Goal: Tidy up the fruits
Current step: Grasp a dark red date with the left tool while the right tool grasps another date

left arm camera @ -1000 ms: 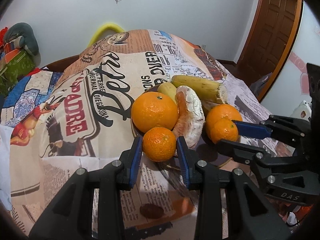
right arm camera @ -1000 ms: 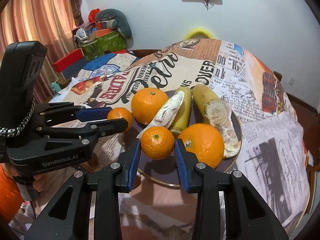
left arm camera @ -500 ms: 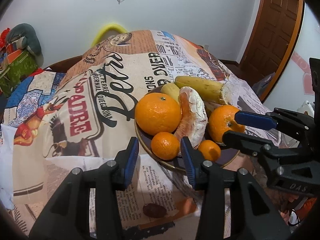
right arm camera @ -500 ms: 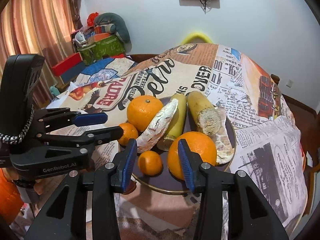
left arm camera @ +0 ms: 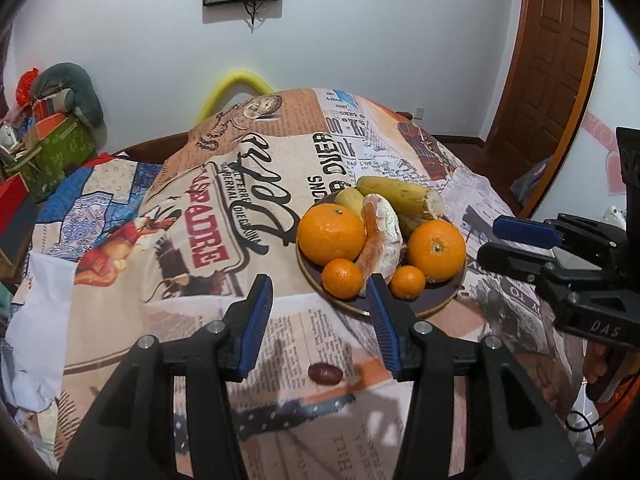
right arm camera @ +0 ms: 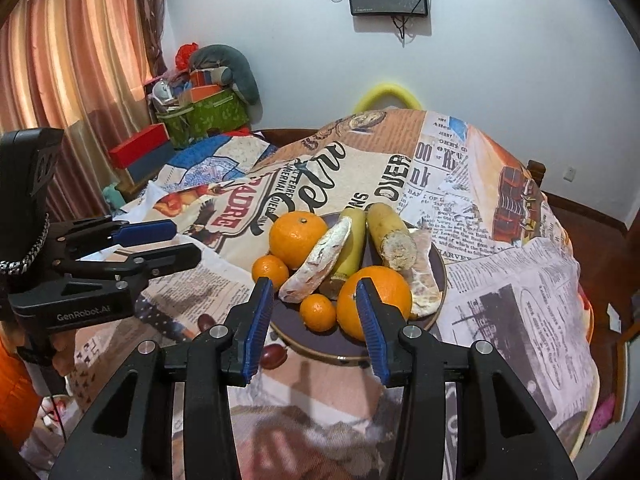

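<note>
Both grippers have drawn back from the plate [left arm camera: 440,306], jaws now spread and empty. The left gripper [left arm camera: 320,320] has let its small orange [left arm camera: 343,279] rest at the plate's near edge, the right gripper [right arm camera: 316,320] its smaller orange [right arm camera: 318,312] beside the big orange [right arm camera: 376,300]. Only the right view shows the curtains [right arm camera: 60,80]; only the left shows the door [left arm camera: 556,60].

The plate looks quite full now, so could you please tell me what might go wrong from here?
1. The small mandarin sits loose near the plate rim and may roll off if nudged.
2. The plate sits on a wrinkled tablecloth, so it could tilt.
3. Two dark dates remain off the plate, beneath the open right hand-held gripper, easily overlooked.
</note>
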The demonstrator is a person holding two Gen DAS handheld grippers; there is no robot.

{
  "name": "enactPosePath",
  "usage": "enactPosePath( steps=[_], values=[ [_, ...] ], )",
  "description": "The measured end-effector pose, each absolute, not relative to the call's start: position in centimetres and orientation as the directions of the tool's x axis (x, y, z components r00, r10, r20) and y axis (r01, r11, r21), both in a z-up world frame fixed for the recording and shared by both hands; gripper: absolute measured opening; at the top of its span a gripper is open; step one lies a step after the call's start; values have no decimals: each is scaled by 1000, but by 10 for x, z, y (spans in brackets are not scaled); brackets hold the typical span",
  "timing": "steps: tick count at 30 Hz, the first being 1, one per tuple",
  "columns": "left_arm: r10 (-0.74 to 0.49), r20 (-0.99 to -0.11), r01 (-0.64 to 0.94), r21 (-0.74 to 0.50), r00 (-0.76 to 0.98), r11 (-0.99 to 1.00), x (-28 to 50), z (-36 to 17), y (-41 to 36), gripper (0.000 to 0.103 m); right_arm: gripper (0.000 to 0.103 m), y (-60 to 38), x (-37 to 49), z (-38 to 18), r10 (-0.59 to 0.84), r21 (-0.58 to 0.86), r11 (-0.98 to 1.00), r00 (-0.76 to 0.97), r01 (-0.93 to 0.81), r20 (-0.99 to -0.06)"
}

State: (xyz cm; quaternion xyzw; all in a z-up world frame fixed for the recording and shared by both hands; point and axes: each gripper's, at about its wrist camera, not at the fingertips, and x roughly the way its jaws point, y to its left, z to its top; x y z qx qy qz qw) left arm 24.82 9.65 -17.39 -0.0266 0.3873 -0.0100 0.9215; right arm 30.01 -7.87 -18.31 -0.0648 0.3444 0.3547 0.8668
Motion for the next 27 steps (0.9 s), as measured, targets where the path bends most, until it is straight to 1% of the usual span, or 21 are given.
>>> enactPosePath(
  steps=[1, 3, 6, 14, 22, 27],
  values=[
    [-36, -715, -3, -53, 698, 999, 244, -174, 97, 49, 41, -79, 298, -182, 570, 132, 740, 511, -659, -643],
    [-33, -721, -3, -48, 693, 999, 238, -174, 98, 50, 48, -81, 294, -183, 568, 132, 742, 511, -658, -646],
    [-38, -731, 1, -51, 681, 999, 231, -180, 99, 50, 50, -83, 290, -187, 567, 140, 743, 505, -654, -651],
    [-61, -780, 11, -70, 623, 997, 222, -211, 98, 50, 50, -69, 288, -221, 553, 172, 726, 417, -666, -721],
    [-100, -816, 24, -105, 570, 994, 224, -240, 99, 50, 49, -50, 295, -249, 549, 216, 708, 332, -673, -767],
    [-133, -820, 47, -129, 556, 991, 228, -249, 97, 50, 41, -41, 298, -261, 536, 216, 698, 298, -683, -790]
  ],
)
